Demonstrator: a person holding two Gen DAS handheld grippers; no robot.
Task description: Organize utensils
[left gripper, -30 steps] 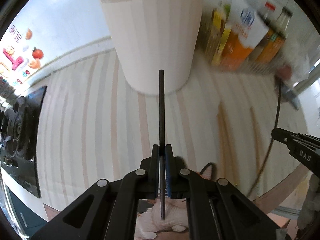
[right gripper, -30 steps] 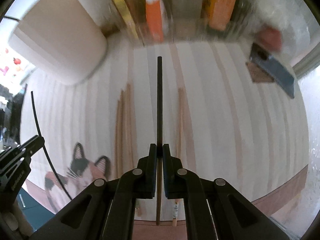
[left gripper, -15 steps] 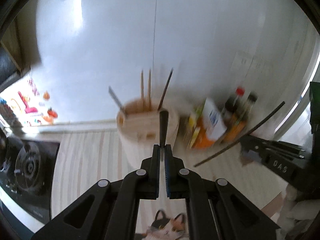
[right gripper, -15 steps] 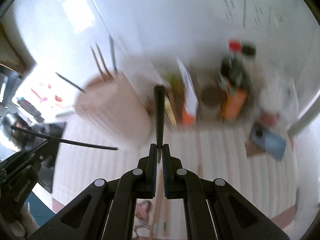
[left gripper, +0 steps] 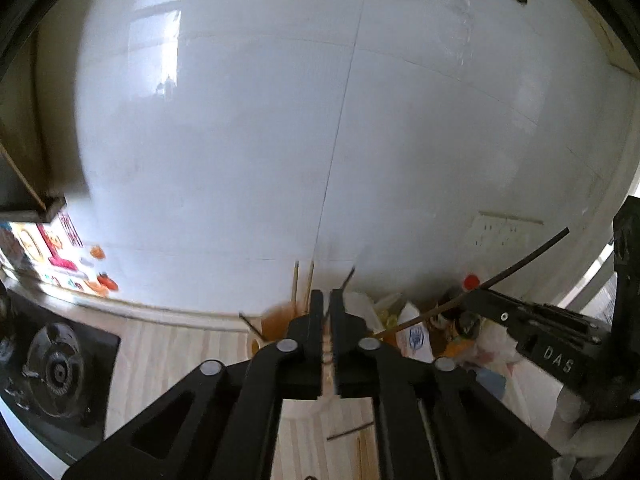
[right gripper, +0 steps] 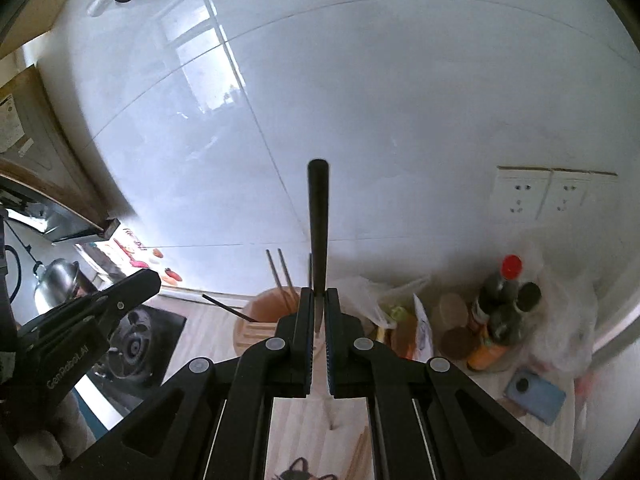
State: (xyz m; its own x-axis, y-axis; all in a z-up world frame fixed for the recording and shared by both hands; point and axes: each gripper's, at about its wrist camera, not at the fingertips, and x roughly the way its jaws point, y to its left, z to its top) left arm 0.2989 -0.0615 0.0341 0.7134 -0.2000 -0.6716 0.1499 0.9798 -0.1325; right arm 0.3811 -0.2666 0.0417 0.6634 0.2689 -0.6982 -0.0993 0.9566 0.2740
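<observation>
A round wooden holder (right gripper: 264, 308) with several chopsticks standing in it sits on the pale striped counter, just ahead of and below both grippers. My right gripper (right gripper: 318, 294) is shut on a black chopstick (right gripper: 318, 232) that sticks straight up past its jaws. In the left wrist view this chopstick (left gripper: 500, 276) slants up to the right from the right gripper (left gripper: 472, 302). My left gripper (left gripper: 326, 294) hangs over the holder (left gripper: 274, 324). Its jaws are opening and nothing shows between them. A short dark stick (left gripper: 350, 430) shows below, between its arms. The left gripper (right gripper: 154, 276) is at the left.
A black gas stove (left gripper: 60, 368) lies on the left and a steel pot (right gripper: 56, 276) stands beyond it. Bottles, jars and plastic bags (right gripper: 500, 308) crowd the right corner by a blue phone (right gripper: 534, 394). White tiled wall with sockets (right gripper: 556, 196) stands behind.
Both grippers rose from the counter and tipped up toward the wall, over the holder. The black chopstick held by the left gripper is gone from its jaws, which have parted slightly.
</observation>
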